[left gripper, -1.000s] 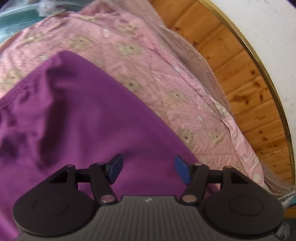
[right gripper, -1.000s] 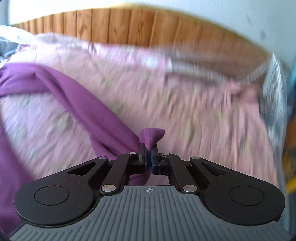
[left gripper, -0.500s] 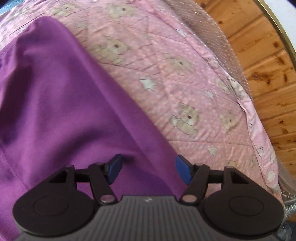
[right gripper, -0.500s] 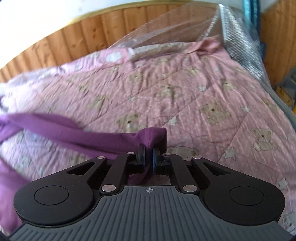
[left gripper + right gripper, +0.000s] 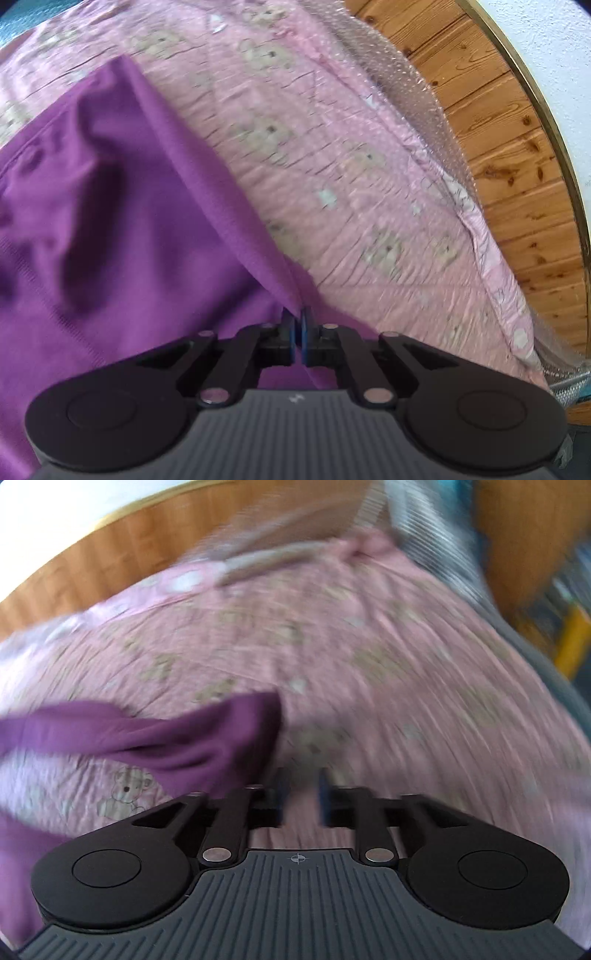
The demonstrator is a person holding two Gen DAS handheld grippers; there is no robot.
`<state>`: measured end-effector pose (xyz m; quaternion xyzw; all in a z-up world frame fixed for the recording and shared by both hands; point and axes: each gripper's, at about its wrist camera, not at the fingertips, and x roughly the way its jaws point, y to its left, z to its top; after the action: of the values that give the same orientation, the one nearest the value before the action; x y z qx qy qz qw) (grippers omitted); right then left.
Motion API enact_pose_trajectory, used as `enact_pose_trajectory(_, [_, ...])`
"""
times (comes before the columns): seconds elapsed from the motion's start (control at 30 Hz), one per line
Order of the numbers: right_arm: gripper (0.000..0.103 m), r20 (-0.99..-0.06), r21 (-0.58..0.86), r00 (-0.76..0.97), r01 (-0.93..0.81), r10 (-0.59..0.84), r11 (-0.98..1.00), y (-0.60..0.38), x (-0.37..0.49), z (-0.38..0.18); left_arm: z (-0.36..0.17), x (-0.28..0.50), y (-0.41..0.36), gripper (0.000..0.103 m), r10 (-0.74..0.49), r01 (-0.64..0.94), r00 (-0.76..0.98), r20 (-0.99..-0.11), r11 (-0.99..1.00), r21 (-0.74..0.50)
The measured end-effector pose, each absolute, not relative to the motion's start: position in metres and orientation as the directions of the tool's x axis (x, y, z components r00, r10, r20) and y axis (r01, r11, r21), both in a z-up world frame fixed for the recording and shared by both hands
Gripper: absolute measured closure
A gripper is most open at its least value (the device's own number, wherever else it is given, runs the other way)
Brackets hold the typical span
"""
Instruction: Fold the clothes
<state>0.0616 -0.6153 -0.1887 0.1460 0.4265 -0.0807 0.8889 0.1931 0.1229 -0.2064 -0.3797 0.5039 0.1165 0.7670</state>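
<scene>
Motion blur smears the right wrist view, and the purple garment (image 5: 110, 229) runs off the left edge in both views; one garment lies on one pink bear-print quilt (image 5: 332, 155) covering the bed; the left tongs (image 5: 298, 334) are clenched on a fold at the garment's edge; the right tongs (image 5: 300, 797) stand parted with quilt between them, grasping nothing, a purple end (image 5: 221, 734) just beside the left finger.

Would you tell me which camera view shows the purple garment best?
The left wrist view: the purple garment fills its left half, fairly sharp, its edge pinched in the shut left gripper. The right wrist view is blurred and shows only a strip of it beside the open right gripper.
</scene>
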Motion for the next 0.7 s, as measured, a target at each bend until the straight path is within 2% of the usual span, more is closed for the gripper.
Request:
enact_pose_trajectory(0.03, [0.067,-0.789,0.251,0.614,0.320,0.001,0.913,-0.619,0.052,-0.190,-0.208,0.172,0.128,0.100,-0.202,-0.569,0.465,-0.862,0.677,-0.466])
enact_pose_trajectory(0.13, [0.050,-0.773,0.477,0.624,0.459,0.111,0.749,-0.623,0.033,-0.192,-0.217,0.143,0.139,0.100,-0.216,-0.595,0.479,-0.851,0.632,-0.496])
enact_pose_trajectory(0.23, [0.045,-0.711,0.643,0.673,0.505,0.204,0.576,-0.618,0.040,-0.190,-0.218,0.134,0.142,0.100,-0.215,-0.580,0.520,-0.827,0.622,-0.527])
enact_pose_trajectory(0.27, [0.035,-0.705,0.664,0.675,0.523,0.217,0.534,-0.615,0.049,-0.190,-0.218,0.134,0.142,0.100,-0.220,-0.571,0.536,-0.815,0.618,-0.541])
enact_pose_trajectory(0.33, [0.025,-0.719,0.672,0.655,0.570,0.233,0.473,-0.610,0.070,-0.193,-0.216,0.134,0.139,0.100,-0.223,-0.552,0.551,-0.804,0.625,-0.551])
enact_pose_trajectory(0.47, [0.028,-0.822,0.554,0.527,0.652,0.215,0.518,-0.594,0.123,-0.209,-0.210,0.136,0.133,0.100,-0.227,-0.517,0.576,-0.785,0.643,-0.565])
enact_pose_trajectory(0.5, [0.030,-0.845,0.519,0.498,0.670,0.197,0.531,-0.591,0.134,-0.213,-0.208,0.137,0.133,0.100,-0.227,-0.511,0.585,-0.779,0.642,-0.571])
enact_pose_trajectory(0.57, [0.046,-0.890,0.434,0.436,0.727,0.132,0.532,-0.588,0.148,-0.223,-0.205,0.137,0.134,0.100,-0.224,-0.500,0.595,-0.772,0.649,-0.573])
enact_pose_trajectory(0.6, [0.058,-0.895,0.419,0.432,0.725,0.114,0.547,-0.588,0.154,-0.220,-0.203,0.138,0.134,0.100,-0.225,-0.492,0.602,-0.766,0.651,-0.578])
enact_pose_trajectory(0.63, [0.097,-0.895,0.411,0.436,0.715,0.099,0.565,-0.587,0.160,-0.216,-0.198,0.139,0.134,0.100,-0.230,-0.479,0.613,-0.756,0.653,-0.587])
enact_pose_trajectory(0.7, [0.099,-0.861,0.448,0.503,0.679,0.077,0.582,-0.587,0.158,-0.192,-0.183,0.136,0.138,0.100,-0.249,-0.440,0.648,-0.720,0.649,-0.621])
